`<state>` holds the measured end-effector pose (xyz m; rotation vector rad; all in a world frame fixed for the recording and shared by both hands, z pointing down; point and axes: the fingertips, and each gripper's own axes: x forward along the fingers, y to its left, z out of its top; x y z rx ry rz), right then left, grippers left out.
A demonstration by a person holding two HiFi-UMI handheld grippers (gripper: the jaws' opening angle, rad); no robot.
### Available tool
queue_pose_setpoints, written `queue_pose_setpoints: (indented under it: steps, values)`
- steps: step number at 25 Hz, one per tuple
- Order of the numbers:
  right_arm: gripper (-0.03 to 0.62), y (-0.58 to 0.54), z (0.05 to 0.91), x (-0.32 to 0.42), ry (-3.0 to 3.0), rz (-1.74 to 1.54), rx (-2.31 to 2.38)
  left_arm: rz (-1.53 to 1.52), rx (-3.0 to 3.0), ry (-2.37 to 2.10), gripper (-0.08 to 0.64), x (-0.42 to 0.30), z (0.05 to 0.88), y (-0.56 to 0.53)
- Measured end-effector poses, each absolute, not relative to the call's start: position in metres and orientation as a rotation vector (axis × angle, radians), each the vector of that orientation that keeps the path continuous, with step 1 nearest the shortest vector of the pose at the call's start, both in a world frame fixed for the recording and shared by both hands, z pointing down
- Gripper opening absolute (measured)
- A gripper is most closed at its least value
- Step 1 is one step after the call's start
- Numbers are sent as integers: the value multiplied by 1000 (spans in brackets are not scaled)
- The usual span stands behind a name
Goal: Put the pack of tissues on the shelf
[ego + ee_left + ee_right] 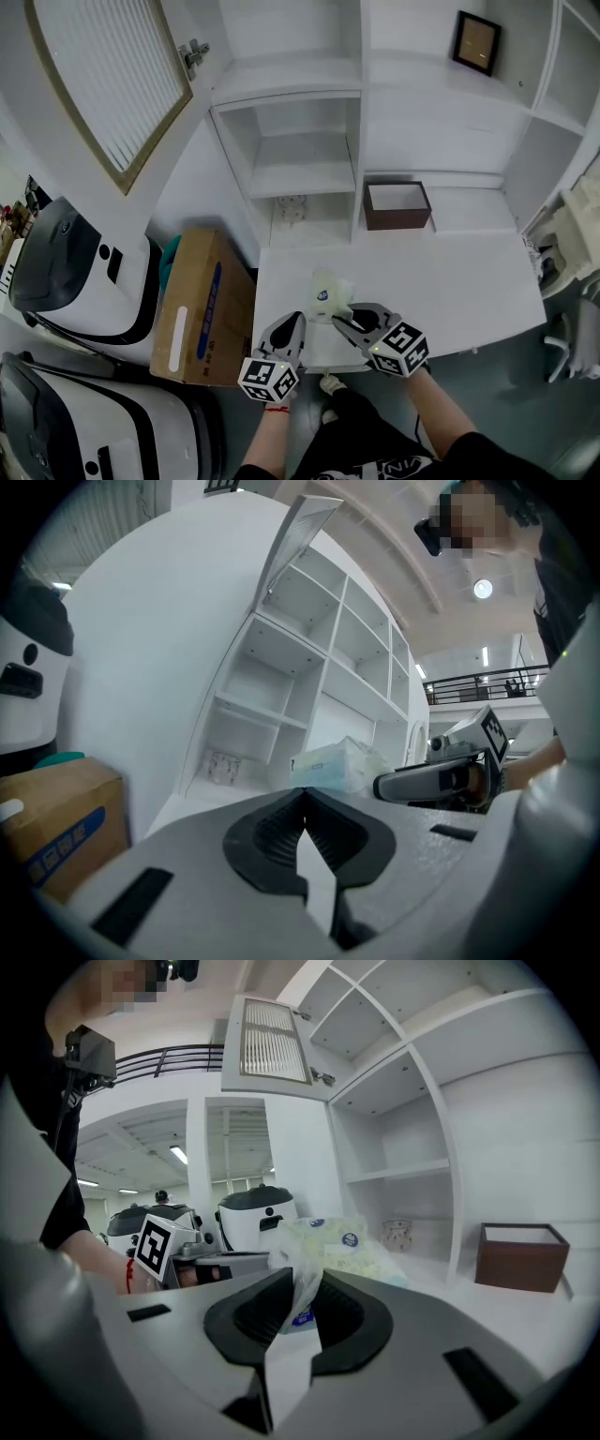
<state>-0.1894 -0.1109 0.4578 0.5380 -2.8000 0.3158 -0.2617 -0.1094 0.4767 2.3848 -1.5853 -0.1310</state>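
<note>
We log the right gripper pinching only the loose wrapper of the pack of tissues near the surface's front edge, the left gripper pressed together and empty (no support), so the film may slip or tear before the shelf.

Bright even indoor light, soft shadows, fisheye-bent edges, dark corners

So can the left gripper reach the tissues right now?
Probably yes: the tissues are just ahead of the left gripper with nothing between, though the right gripper is pinching them.
</note>
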Motion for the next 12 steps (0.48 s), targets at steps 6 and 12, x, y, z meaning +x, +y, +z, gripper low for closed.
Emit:
queue_pose_setpoints:
  steps: [6,12]
  values:
    - [57,-162,482,-202,-2763,263,558,-128,2372,-1601,5,-270,495,-152]
    - [57,-222,510,-213,-2693,243,572,-104,2346,-1602,5,-274,512,-209]
